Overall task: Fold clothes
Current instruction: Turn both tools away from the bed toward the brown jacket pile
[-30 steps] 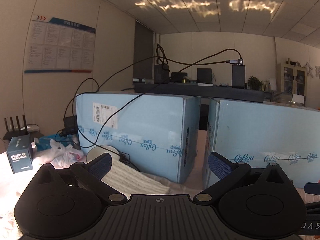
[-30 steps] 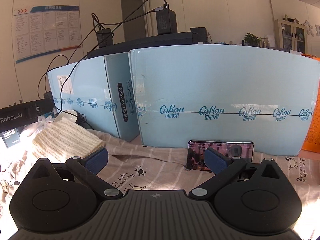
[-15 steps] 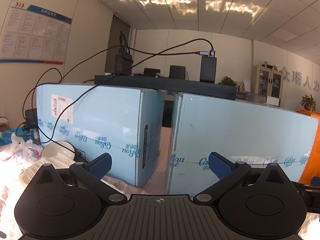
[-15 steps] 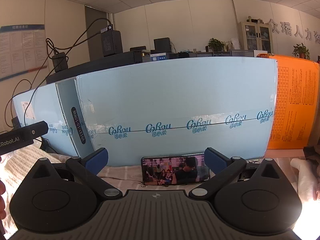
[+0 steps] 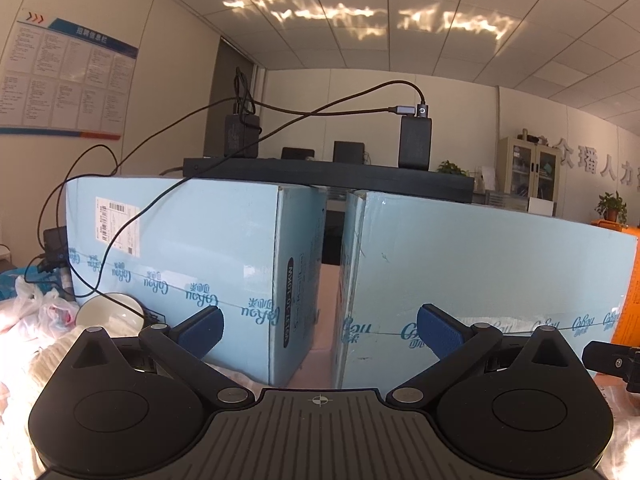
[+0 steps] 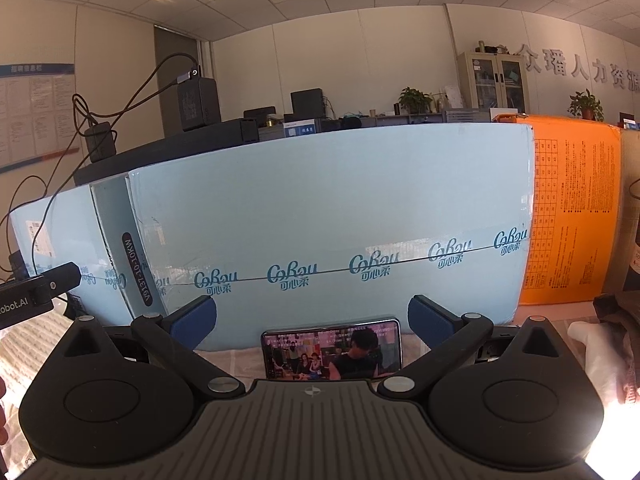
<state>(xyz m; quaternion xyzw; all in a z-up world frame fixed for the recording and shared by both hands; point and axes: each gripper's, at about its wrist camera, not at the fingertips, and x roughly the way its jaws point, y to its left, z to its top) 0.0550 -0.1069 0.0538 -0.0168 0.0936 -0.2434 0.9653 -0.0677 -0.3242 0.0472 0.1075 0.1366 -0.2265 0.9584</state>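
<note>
My left gripper (image 5: 320, 326) is open and empty, raised and facing two light blue boxes (image 5: 180, 264). A folded cream knit garment (image 5: 48, 354) lies low at the left edge, partly behind the gripper body; it also shows in the right wrist view (image 6: 36, 344). My right gripper (image 6: 312, 316) is open and empty, held above the patterned cloth (image 6: 240, 356). A pale bundle of clothing (image 6: 600, 352) lies at the far right. The other gripper's tip (image 6: 40, 292) shows at the left.
A phone (image 6: 332, 350) playing video leans against the long blue box (image 6: 340, 208). An orange box (image 6: 568, 216) stands to the right. A black shelf with chargers and cables (image 5: 328, 176) rests on the boxes. A white bowl (image 5: 110, 314) and plastic bags (image 5: 36, 312) sit left.
Both grippers have swung to the right and tilted upward. The knit garment has slid to the left edge of both views, and the orange box has come into view on the right.
</note>
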